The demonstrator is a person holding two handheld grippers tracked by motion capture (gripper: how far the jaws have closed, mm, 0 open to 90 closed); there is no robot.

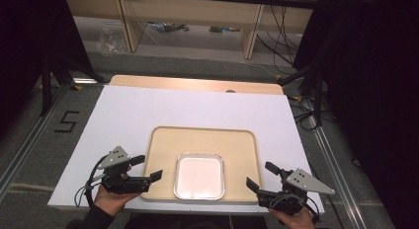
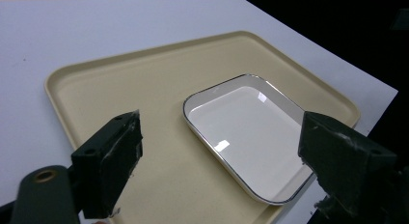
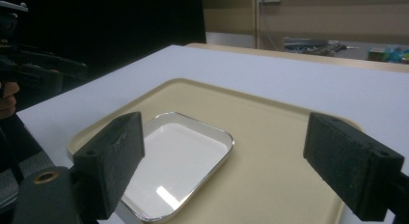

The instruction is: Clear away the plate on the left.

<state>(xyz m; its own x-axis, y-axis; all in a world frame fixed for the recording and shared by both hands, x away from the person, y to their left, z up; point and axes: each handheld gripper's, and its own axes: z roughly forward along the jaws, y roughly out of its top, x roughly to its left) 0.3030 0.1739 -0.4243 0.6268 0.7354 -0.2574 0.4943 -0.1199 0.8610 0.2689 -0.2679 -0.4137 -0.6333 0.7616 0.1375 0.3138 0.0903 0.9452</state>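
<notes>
At the lower corners of the high view, the left gripper (image 1: 146,167) and right gripper (image 1: 258,174) hang spread wide, holding nothing. Between them, low in the frame's middle, a white dish (image 1: 199,176) lies flat on a tan tray (image 1: 207,135). It looks stiff, glossy, probably slippery and breakable; pinch its raised rim.

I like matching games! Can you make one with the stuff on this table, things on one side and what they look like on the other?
1. tray
2. dish
3. left gripper
4. table cover

a. white with a silver rim
b. black, jaws open
c. beige, holds the dish
d. plain white, under the tray

Pairs: 1-c, 2-a, 3-b, 4-d
</notes>
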